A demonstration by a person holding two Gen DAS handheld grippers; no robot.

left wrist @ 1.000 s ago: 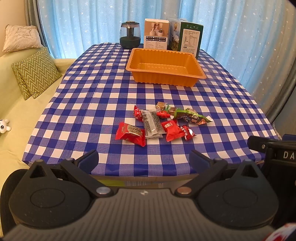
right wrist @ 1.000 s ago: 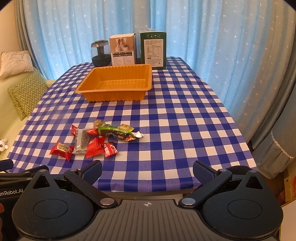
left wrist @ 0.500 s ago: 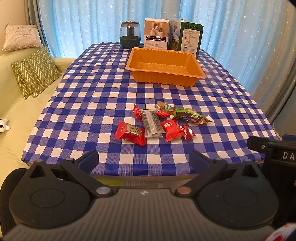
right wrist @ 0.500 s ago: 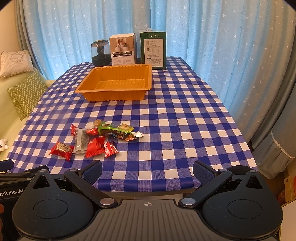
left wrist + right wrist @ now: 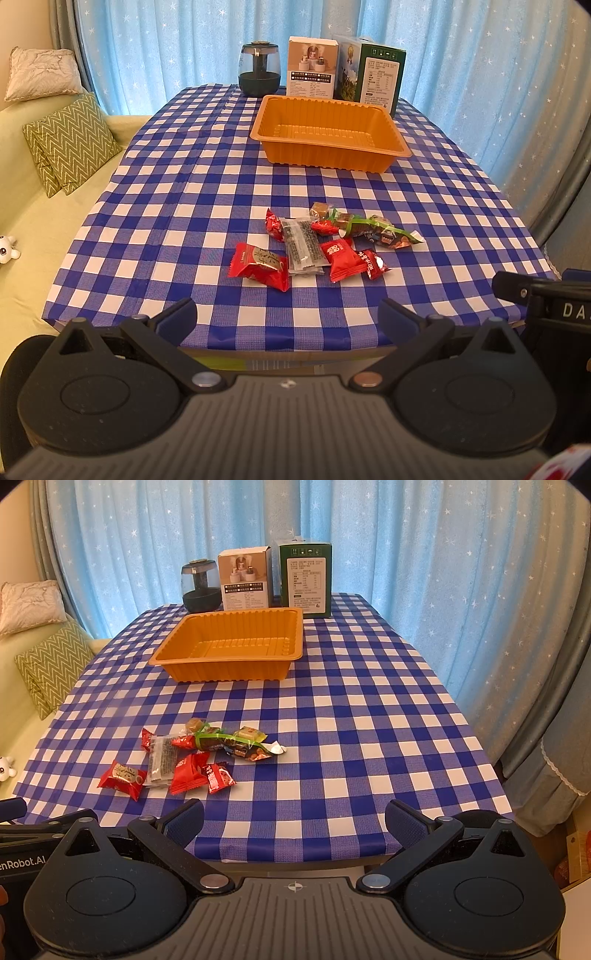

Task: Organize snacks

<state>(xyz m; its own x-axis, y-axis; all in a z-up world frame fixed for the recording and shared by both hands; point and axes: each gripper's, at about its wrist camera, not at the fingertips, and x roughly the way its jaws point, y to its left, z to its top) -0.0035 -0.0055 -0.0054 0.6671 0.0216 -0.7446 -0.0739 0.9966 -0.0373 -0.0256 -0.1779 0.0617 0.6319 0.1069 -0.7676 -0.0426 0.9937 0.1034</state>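
From the left wrist view, your left claw (image 5: 287,315) stood wide open and empty at the table (image 5: 155,206) edge; the snacks (image 5: 317,245) lay clustered near you, the orange tray (image 5: 330,133) empty beyond them. From the right wrist view, your right claw (image 5: 294,819) was likewise spread and empty. No pick had begun; your next move called for reaching forward to a wrapper on the pile's near edge.

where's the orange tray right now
In both wrist views the orange tray sits empty at the far end of the checked table, just in front of the two boxes, beyond the snack pile.
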